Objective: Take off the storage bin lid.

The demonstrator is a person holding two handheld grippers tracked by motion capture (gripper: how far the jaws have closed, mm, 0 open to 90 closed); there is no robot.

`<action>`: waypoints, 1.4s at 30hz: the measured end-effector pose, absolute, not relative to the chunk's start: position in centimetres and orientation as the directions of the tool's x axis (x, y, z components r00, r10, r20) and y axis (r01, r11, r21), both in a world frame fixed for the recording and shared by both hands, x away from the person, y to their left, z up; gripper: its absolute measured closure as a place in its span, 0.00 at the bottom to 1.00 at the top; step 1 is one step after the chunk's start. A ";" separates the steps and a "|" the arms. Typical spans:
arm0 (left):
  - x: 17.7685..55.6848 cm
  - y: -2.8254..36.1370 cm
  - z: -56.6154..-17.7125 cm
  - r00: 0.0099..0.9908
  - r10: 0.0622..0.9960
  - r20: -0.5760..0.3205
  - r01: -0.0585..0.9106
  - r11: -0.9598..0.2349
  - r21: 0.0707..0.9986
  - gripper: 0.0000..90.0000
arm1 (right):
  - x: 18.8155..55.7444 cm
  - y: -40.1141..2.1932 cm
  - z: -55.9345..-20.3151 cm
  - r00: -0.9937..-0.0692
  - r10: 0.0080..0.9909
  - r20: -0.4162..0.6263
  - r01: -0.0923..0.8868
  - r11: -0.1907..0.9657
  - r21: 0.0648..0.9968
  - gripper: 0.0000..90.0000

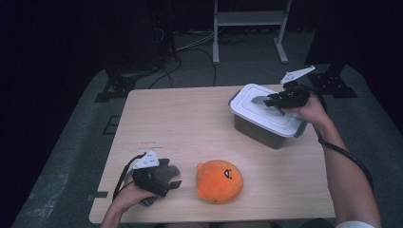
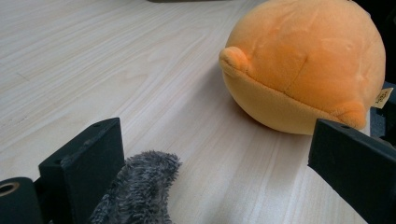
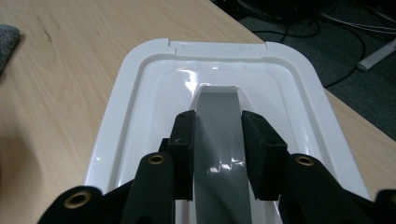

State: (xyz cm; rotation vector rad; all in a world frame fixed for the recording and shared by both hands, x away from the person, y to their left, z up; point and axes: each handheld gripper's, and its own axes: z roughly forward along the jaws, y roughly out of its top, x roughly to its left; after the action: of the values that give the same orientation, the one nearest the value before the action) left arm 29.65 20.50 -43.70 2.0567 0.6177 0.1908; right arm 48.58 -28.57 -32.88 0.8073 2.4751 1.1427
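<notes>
At the upper right of the high view, the right gripper [image 1: 278, 100] has its fingers clamped on the grey handle [image 3: 219, 135] of the white lid [image 3: 140, 93] on its box [image 1: 259, 128]. At lower left on the table [image 1: 180, 123], the left gripper [image 1: 173, 183] has its fingers spread wide, beside the orange plush toy [image 1: 219, 181].

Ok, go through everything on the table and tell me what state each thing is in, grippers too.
White lid: on the box, closed.
Grey handle: clamped between the right gripper's jaws.
Right gripper: shut on the grey handle.
Left gripper: open, jaws wide apart, resting low by the table.
Orange plush toy: lying on the table, untouched.
Grey fuzzy cloth: beside the left jaw, not gripped.
</notes>
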 end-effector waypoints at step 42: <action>29.5 20.6 -43.7 0.863 0.493 -0.114 0.352 -0.423 0.835 0.03 | 47.0 -21.3 -32.5 -0.928 0.370 -0.038 0.221 0.631 0.743 0.73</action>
State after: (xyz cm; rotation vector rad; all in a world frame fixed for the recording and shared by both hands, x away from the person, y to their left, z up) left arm 29.49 20.55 -43.68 2.0551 0.6149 0.1812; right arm 47.05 -21.27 -32.50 0.4879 2.6647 1.1767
